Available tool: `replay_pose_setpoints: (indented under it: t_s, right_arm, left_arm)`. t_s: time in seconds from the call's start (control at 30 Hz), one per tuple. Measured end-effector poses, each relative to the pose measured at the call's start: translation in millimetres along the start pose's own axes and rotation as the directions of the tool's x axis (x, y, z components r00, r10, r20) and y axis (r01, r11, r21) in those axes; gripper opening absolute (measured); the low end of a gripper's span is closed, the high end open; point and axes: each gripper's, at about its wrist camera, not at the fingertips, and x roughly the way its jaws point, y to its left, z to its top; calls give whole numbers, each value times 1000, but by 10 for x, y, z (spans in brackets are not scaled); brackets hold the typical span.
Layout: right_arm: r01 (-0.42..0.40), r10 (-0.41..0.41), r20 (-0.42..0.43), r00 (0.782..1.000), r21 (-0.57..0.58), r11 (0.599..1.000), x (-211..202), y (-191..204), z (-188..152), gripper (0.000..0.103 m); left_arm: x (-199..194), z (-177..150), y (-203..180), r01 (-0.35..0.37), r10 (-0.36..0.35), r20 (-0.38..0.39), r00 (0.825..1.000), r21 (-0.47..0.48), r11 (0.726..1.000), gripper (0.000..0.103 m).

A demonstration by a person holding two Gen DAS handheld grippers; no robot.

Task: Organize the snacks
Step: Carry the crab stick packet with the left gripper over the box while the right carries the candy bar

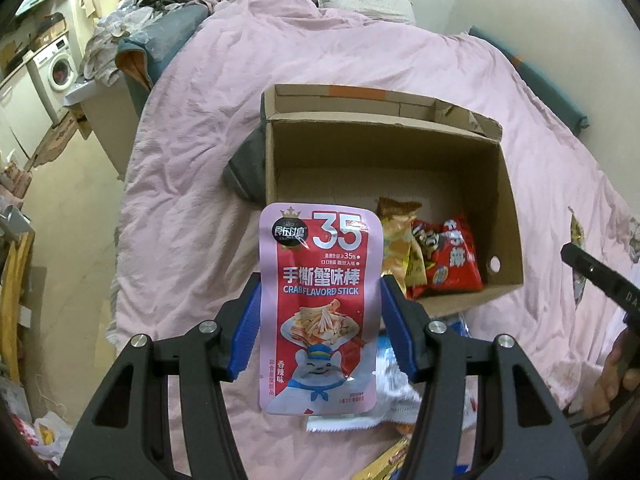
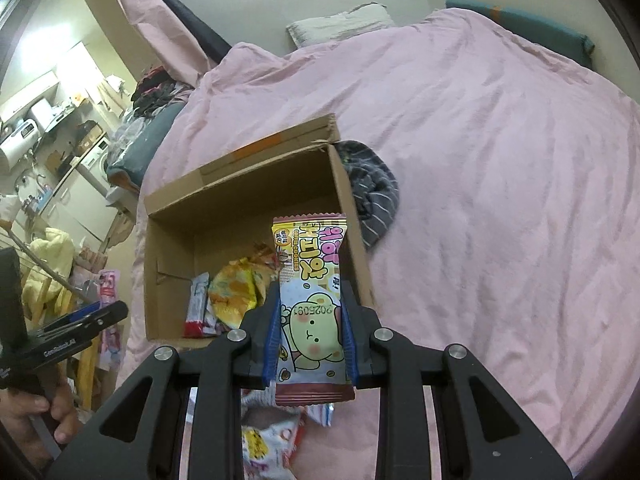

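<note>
My left gripper [image 1: 320,312] is shut on a pink and red crab stick packet [image 1: 318,304], held upright in front of an open cardboard box [image 1: 504,200] on the pink bed. The box holds a red snack bag [image 1: 448,264] and a yellow bag [image 1: 396,240]. My right gripper [image 2: 309,320] is shut on a pastel cookie packet [image 2: 312,312], held over the near edge of the same box [image 2: 168,240], which shows a yellow bag [image 2: 236,292] and a red and white bar [image 2: 198,308] inside.
Loose snack packets lie on the bed below the left gripper [image 1: 380,400] and below the right one [image 2: 272,440]. A grey striped cloth [image 2: 372,196] lies beside the box. A pillow [image 2: 340,24] lies at the bed's head. Floor clutter and a washing machine [image 1: 56,68] are left.
</note>
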Motion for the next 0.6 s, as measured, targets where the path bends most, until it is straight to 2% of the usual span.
replay_pose_setpoints:
  t_s: [0.17, 0.4, 0.6]
  right_arm:
    - [-25, 25, -20, 999, 2, 1000, 192, 136, 57, 28]
    - [-41, 40, -51, 998, -25, 999, 438, 333, 131, 28]
    - [-18, 13, -76, 997, -56, 998, 701, 416, 217, 28]
  left_arm:
    - [153, 156, 1, 26, -27, -9, 1000, -31, 999, 53]
    - [318, 315, -68, 26, -25, 28, 999, -9, 1000, 53]
    - [525, 306, -62, 36, -36, 50, 998, -13, 999, 53]
